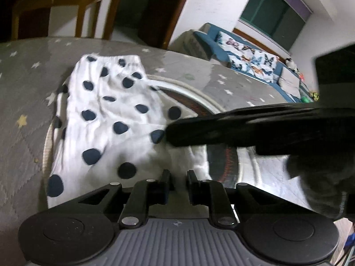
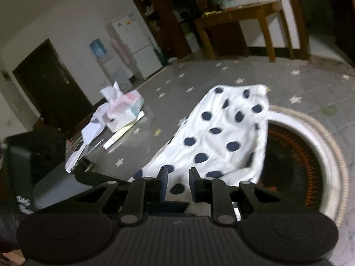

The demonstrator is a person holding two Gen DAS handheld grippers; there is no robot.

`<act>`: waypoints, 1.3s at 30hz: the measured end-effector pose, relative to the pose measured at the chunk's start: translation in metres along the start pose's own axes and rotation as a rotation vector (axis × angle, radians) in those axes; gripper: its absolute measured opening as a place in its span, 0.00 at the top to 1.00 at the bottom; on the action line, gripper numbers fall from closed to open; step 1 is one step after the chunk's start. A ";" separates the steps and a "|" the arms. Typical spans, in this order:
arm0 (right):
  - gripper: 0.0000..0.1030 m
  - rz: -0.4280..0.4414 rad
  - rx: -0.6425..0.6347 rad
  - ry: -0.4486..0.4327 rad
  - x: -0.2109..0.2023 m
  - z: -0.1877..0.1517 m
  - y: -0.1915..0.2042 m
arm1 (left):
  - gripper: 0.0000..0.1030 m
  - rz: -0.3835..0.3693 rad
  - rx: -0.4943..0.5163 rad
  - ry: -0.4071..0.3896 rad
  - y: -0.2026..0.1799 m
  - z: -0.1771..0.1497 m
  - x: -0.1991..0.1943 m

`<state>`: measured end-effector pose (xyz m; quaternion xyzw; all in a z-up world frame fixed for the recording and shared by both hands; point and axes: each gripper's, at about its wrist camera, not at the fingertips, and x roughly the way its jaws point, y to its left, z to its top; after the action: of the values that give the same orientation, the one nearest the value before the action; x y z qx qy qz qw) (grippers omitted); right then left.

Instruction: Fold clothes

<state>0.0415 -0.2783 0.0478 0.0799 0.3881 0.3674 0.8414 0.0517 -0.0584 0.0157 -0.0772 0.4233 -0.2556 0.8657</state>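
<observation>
One polka-dot garment (image 1: 106,119), white with dark navy spots, lies on the star-patterned grey tabletop (image 1: 24,93), draped partly over the rim of the round recessed heater (image 2: 297,161) set into that surface. Its long axis runs away from both grippers, the gathered waistband end farthest off and the near hem right at the fingertips. The left gripper (image 1: 178,185) has its fingers parted by a narrow gap with white cloth showing between them; whether they pinch the hem I cannot tell. The right gripper (image 2: 178,184) looks the same: a small gap, spotted fabric lying in it, the grasp uncertain. Both sit at the near hem, neither clearly closer, so folding likely means carrying that hem toward the waistband. Left of the garment lie one tissue pack (image 2: 122,108) and some papers (image 2: 88,137).
</observation>
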 end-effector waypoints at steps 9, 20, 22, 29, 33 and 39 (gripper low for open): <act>0.79 -0.142 0.034 0.033 -0.020 -0.020 -0.035 | 0.82 -0.027 -0.057 -0.011 0.016 0.003 0.003; 0.79 -0.130 0.001 0.042 0.000 -0.050 -0.025 | 0.82 -0.032 -0.069 -0.014 0.018 0.003 0.006; 0.85 -0.137 -0.004 0.038 0.001 -0.051 -0.022 | 0.82 -0.030 -0.068 -0.014 0.017 0.003 0.006; 0.96 -0.320 -0.166 0.040 -0.017 -0.045 0.008 | 0.81 -0.033 0.024 -0.036 0.009 -0.008 -0.016; 0.96 -0.471 -0.296 0.050 -0.025 -0.046 0.027 | 0.81 -0.024 0.100 -0.015 0.005 -0.026 -0.023; 0.94 -0.537 -0.287 0.131 -0.008 -0.061 0.020 | 0.81 -0.018 0.126 -0.024 0.002 -0.035 -0.035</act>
<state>-0.0160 -0.2789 0.0192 -0.1688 0.3927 0.1873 0.8844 0.0072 -0.0363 0.0171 -0.0297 0.3952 -0.2886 0.8716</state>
